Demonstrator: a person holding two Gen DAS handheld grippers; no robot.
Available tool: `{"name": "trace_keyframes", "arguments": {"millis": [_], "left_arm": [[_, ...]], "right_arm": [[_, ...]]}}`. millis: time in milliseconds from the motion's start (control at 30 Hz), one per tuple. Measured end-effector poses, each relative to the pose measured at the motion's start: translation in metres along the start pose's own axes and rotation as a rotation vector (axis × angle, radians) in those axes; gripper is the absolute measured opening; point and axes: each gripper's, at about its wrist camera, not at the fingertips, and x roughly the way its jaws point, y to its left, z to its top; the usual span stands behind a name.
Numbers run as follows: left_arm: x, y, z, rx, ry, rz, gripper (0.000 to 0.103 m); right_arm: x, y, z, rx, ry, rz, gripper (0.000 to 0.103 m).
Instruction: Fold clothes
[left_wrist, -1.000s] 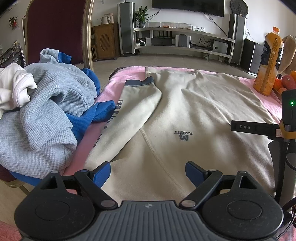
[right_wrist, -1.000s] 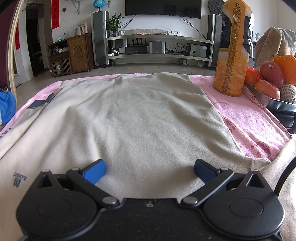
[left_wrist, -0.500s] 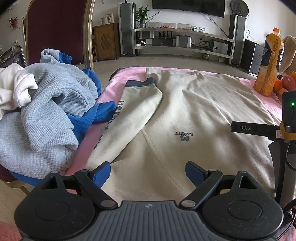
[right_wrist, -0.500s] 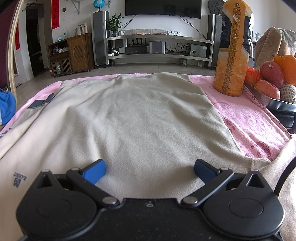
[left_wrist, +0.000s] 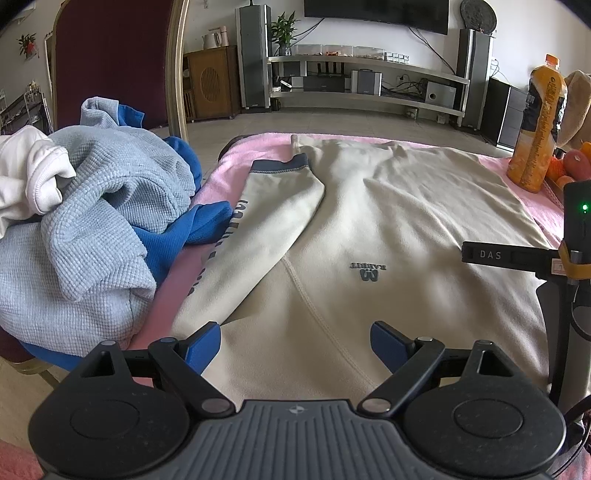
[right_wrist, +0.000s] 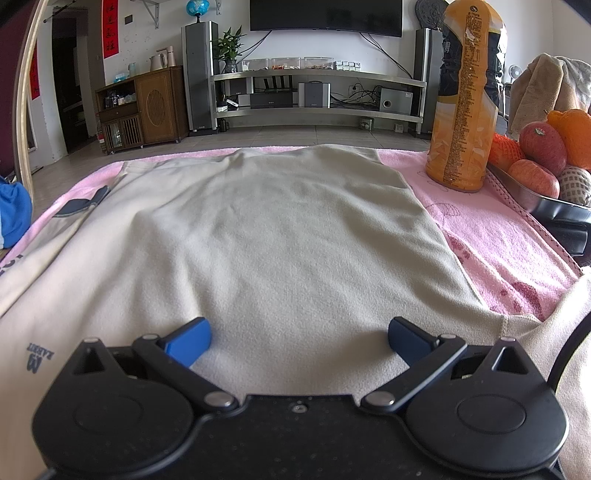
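Note:
A beige sweatshirt (left_wrist: 406, 221) lies flat on a pink towel (left_wrist: 236, 162), its small grey logo facing me. Its left sleeve (left_wrist: 258, 229), with a blue-grey cuff, lies straight along the body. My left gripper (left_wrist: 295, 341) is open and empty, low over the near left part of the shirt. My right gripper (right_wrist: 299, 338) is open and empty over the near middle of the sweatshirt (right_wrist: 277, 240). The shirt's right sleeve (right_wrist: 546, 332) runs off at the near right. The right gripper's body (left_wrist: 569, 258) shows at the left wrist view's right edge.
A heap of pale blue, white and blue clothes (left_wrist: 81, 221) lies on a chair at the left. An orange juice bottle (right_wrist: 465, 96) and a tray of fruit (right_wrist: 543, 162) stand on the right of the towel (right_wrist: 491, 236).
The left gripper has drifted slightly, so its view shifted a little. The right gripper and the shirt have not moved.

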Motion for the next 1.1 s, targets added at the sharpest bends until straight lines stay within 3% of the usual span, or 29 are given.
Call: {"name": "trace_keyframes", "arguments": {"millis": [1100], "left_arm": [[0.0073, 0.003, 0.0084, -0.008, 0.005, 0.019, 0.089]], "right_arm": [[0.0, 0.0, 0.0001, 0.0, 0.0, 0.0, 0.103]]}}
